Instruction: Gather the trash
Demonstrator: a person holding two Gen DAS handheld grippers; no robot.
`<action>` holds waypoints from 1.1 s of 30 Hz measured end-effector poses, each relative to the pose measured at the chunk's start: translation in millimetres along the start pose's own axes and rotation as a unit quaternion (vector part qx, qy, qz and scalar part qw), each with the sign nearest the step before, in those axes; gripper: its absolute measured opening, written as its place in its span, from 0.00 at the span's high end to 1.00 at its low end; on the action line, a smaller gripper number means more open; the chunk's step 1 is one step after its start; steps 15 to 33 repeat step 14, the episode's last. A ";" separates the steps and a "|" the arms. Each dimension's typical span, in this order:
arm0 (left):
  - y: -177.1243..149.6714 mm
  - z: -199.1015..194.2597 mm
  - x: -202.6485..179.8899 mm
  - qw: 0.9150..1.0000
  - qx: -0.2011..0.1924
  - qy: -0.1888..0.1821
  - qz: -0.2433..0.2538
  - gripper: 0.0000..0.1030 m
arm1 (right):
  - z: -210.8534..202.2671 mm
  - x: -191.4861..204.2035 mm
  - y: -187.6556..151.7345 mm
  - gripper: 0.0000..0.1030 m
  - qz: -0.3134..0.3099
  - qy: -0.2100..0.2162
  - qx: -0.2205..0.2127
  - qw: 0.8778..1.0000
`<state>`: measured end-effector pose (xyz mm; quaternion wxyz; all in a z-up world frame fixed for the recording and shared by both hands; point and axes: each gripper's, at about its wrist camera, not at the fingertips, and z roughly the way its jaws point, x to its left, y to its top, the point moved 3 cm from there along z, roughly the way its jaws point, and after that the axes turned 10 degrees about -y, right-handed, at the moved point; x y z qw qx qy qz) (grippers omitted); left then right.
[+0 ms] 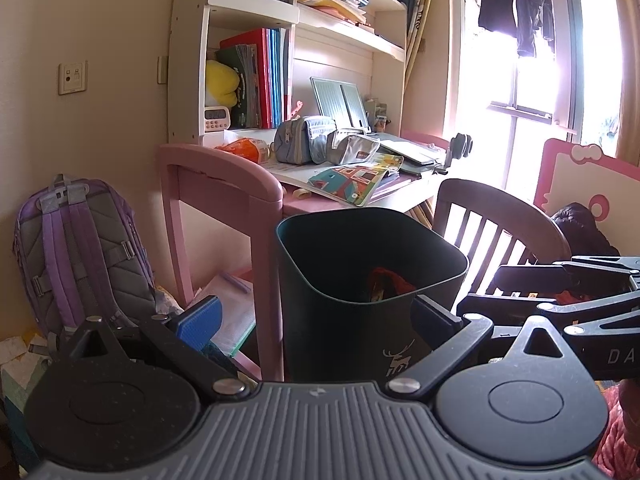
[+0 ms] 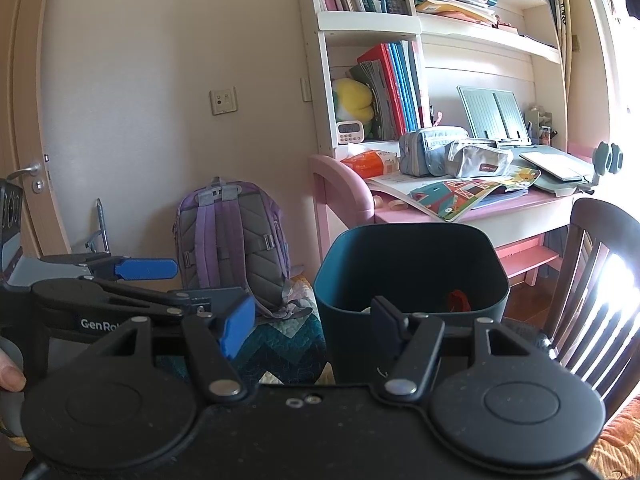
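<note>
A dark teal trash bin [image 1: 340, 280] stands on the floor beside a pink desk; it also shows in the right wrist view [image 2: 412, 272]. A red piece of trash [image 1: 386, 282] lies inside it, also visible in the right wrist view [image 2: 458, 300]. My left gripper [image 1: 316, 316] is open and empty, its fingers on either side of the bin's near wall. My right gripper [image 2: 312, 320] is open and empty just in front of the bin. An orange wrapper [image 2: 370, 162] lies on the desk's left end, seen too in the left wrist view [image 1: 244, 148].
A purple backpack [image 1: 80, 256] leans on the wall at left. The pink desk [image 2: 520, 204] carries pencil cases [image 2: 452, 156], books and a book stand. A dark wooden chair [image 2: 600, 280] stands right of the bin. A quilt [image 2: 280, 344] lies on the floor.
</note>
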<state>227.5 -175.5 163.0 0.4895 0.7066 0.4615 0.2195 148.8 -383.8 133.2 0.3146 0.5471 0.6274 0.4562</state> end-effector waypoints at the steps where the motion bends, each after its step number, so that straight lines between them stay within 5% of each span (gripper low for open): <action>1: -0.1 0.0 0.2 1.000 0.000 0.000 -0.001 0.02 | 0.1 0.2 0.3 0.38 0.000 0.000 0.000 1.000; 33: -4.8 -1.3 0.7 1.000 -0.003 0.002 -0.006 0.02 | 0.6 0.5 -1.9 0.38 -0.002 0.001 0.002 1.000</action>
